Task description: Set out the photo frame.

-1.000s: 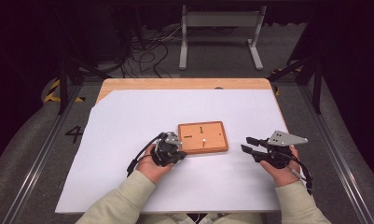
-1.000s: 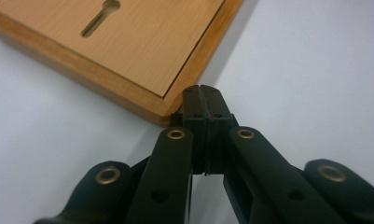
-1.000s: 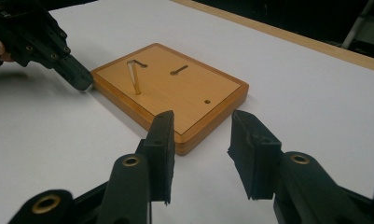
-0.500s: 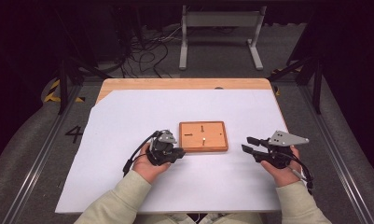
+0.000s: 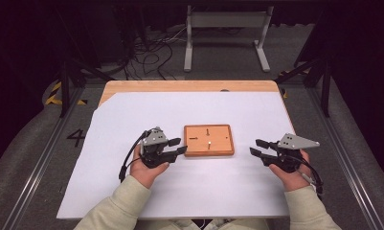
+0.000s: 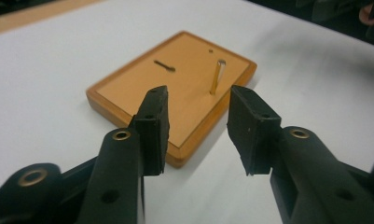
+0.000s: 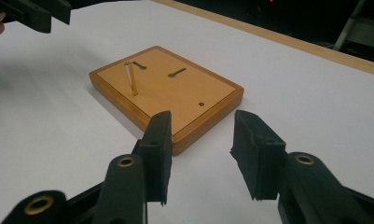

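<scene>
Board (image 5: 208, 140) sits mid-table, one brass pin (image 6: 217, 77) upright in it. I've got the left gripper (image 5: 179, 146) spread just beside the board's left edge, right gripper (image 5: 256, 147) spread farther off right. Best approach, I reckon: straddle the pin squarely, then close gently.

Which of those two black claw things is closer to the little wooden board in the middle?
The left. The left gripper sits just off the wooden board's left edge, jaws nearly reaching it. The right gripper hangs farther off to the board's right, with a clear stretch of white table between.
</scene>
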A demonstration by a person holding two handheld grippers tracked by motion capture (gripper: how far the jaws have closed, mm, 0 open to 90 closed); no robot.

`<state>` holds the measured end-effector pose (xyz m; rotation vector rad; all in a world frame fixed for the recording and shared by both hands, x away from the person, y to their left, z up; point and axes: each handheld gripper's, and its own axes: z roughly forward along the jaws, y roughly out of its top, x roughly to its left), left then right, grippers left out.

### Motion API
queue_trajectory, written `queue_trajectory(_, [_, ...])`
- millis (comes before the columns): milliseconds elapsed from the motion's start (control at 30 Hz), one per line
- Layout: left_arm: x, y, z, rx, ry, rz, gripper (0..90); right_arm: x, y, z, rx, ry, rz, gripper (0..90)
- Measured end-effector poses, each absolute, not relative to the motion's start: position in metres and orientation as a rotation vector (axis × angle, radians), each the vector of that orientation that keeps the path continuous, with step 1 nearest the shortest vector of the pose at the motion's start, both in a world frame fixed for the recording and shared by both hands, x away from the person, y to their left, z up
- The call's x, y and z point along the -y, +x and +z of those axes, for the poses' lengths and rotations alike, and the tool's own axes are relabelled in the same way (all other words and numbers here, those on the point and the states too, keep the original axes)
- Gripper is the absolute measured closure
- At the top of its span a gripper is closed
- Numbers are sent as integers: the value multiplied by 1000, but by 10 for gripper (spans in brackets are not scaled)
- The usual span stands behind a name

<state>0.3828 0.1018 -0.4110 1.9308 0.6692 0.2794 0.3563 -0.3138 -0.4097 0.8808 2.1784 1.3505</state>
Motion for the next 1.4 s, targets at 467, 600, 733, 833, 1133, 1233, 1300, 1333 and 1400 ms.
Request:
queue_trajectory(467, [-94,396,-413,-707,1908,254,477,317,359,-411,-2164,902,1352,546])
queue_trajectory(600, [-87,401,-412,-680,1888,251,494,318,359,-411,-2164,908,1349,544])
queue_trajectory(733, [-77,408,-414,-637,1872,252,464,318,359,-411,-2162,907,1351,544])
queue_trajectory(833, [-71,412,-414,-630,1867,248,466,318,360,-411,-2160,903,1356,545])
queue_trajectory(1133, [-53,424,-424,-634,1820,197,467,318,362,-412,-2168,895,1359,544])
queue_trajectory(1233, [-49,426,-427,-644,1820,175,461,318,362,-412,-2168,896,1358,544])
queue_trajectory(1300, [-45,427,-430,-646,1829,174,459,317,361,-412,-2168,897,1359,544])
queue_trajectory(1333, [-44,427,-432,-646,1842,173,461,317,361,-412,-2168,896,1360,544])
queue_trajectory(1400, [-42,427,-434,-639,1865,174,463,318,360,-412,-2168,897,1359,544])
